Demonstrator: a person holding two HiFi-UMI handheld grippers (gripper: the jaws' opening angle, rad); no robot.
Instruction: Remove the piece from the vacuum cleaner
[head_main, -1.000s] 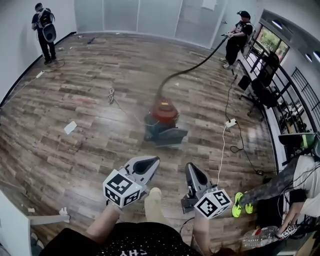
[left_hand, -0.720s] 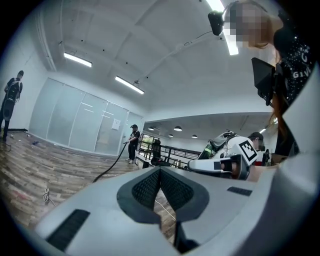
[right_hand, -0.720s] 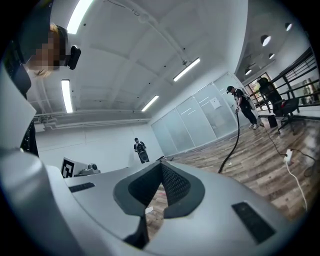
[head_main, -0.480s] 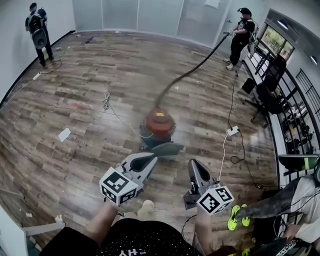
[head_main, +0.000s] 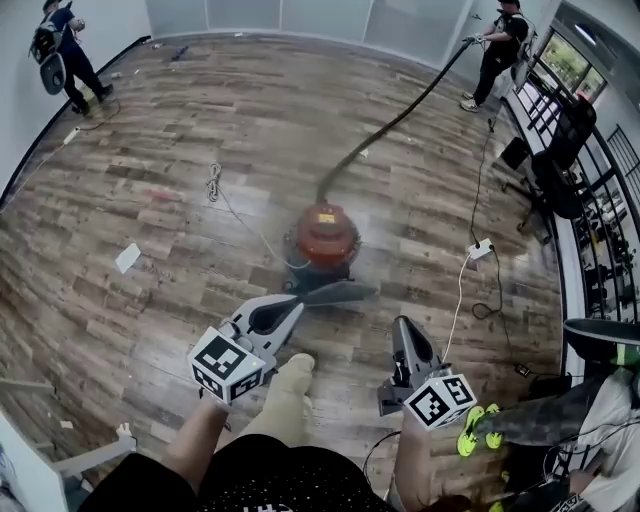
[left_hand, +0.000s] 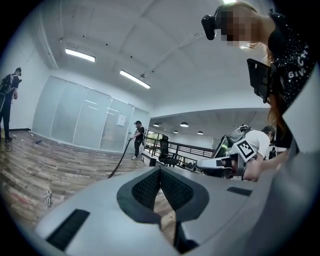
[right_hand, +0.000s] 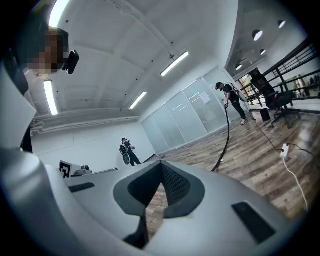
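A red canister vacuum cleaner (head_main: 326, 236) stands on the wood floor on a grey base (head_main: 338, 291). Its black hose (head_main: 400, 115) runs up and to the right to a person (head_main: 503, 35) who holds its far end. My left gripper (head_main: 296, 304) is shut and empty, its tip just short of the grey base. My right gripper (head_main: 402, 326) is also shut and empty, to the right of the base and a little nearer me. In the left gripper view the shut jaws of the left gripper (left_hand: 160, 171) point down the room past the hose (left_hand: 119, 159). The right gripper (right_hand: 161, 164) also shows shut jaws.
A white power strip (head_main: 482, 248) with its cable lies right of the vacuum. A coiled cord (head_main: 213, 184) and a white sheet (head_main: 127, 257) lie to the left. Another person (head_main: 57, 52) stands far left. Office chairs (head_main: 560, 150) line the right side. Someone's yellow shoes (head_main: 476, 424) are near my right gripper.
My view has come closer to the vacuum and my leg has stepped forward. The left gripper's tip has drawn nearer the grey base. Both grippers stay shut.
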